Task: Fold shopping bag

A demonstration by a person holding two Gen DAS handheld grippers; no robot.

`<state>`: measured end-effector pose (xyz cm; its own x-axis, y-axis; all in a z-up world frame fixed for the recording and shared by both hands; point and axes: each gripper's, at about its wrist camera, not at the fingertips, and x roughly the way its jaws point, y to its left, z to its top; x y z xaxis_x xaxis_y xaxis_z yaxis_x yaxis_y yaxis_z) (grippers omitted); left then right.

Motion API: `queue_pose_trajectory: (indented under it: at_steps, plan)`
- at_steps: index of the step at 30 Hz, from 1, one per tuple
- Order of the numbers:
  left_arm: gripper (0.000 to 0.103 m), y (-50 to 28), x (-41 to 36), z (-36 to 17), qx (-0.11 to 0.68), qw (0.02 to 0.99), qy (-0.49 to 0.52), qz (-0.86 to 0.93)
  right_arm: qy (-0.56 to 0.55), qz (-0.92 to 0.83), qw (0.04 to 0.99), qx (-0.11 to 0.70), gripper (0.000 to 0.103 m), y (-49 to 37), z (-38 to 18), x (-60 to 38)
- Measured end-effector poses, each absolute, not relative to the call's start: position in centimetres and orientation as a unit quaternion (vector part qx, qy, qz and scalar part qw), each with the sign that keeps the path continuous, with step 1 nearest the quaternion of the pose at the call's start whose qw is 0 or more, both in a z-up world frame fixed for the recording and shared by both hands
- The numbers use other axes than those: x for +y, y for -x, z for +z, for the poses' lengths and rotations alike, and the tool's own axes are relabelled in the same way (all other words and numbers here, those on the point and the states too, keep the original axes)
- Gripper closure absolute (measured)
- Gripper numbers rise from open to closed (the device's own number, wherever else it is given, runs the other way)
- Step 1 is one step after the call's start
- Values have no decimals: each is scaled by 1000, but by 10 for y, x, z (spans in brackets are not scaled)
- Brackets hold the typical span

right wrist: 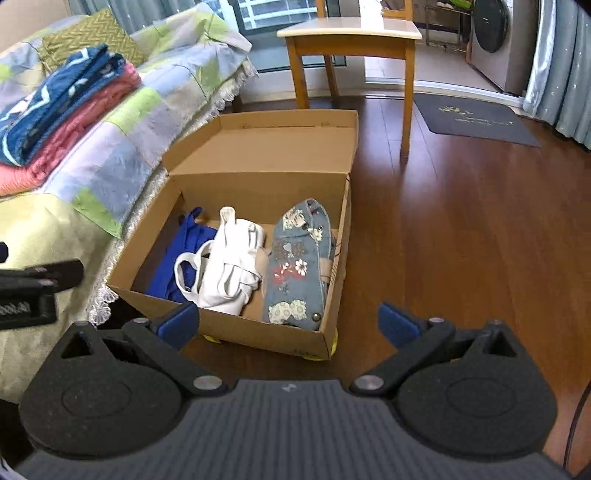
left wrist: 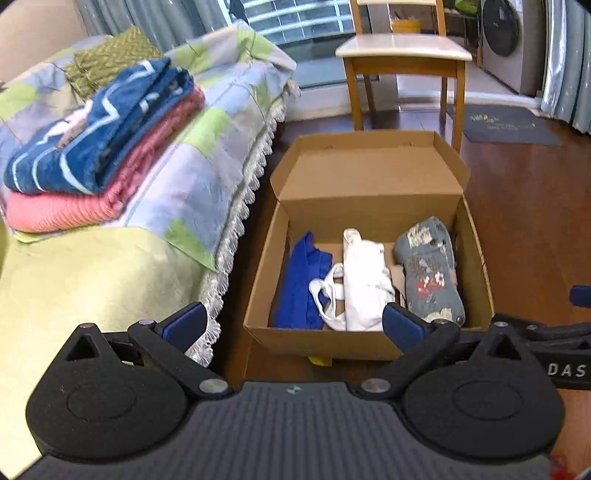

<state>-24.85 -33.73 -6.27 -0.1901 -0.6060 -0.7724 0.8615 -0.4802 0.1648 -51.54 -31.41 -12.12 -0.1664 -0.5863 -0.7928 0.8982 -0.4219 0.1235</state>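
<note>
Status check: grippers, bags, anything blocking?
Left gripper open, empty. Right gripper open, empty. Blue bag, white bag and floral denim bag side by side in open cardboard box. Nothing blocking.

**Soft daylight, strong fisheye bend**

Daylight enters through the window (left wrist: 295,18) at the back, bright and slightly washed out. It lays a pale sheen on the wooden floor (right wrist: 461,221) and the chair seat (left wrist: 402,48). Shadows are soft; the cardboard box (right wrist: 258,332) is dim inside. Both views curve heavily, with dark corners. Some softness shows on the folded blankets (left wrist: 92,147) towards the left edge.
</note>
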Motion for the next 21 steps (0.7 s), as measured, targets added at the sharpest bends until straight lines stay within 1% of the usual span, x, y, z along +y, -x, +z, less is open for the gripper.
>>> queue_pose_trajectory:
  at_steps: [6, 13, 21]
  plan:
    - [1, 242, -352, -93, 199, 468, -424, -750, -419, -741, 479, 215, 1, 511, -133, -324]
    - [2, 233, -369, -110, 240, 454, -431, -742, -433, -740, 454, 241, 1, 506, -147, -335]
    - [2, 238, -385, -114, 211, 452, -435, -750, -448, -737, 437, 255, 1, 502, -163, -354]
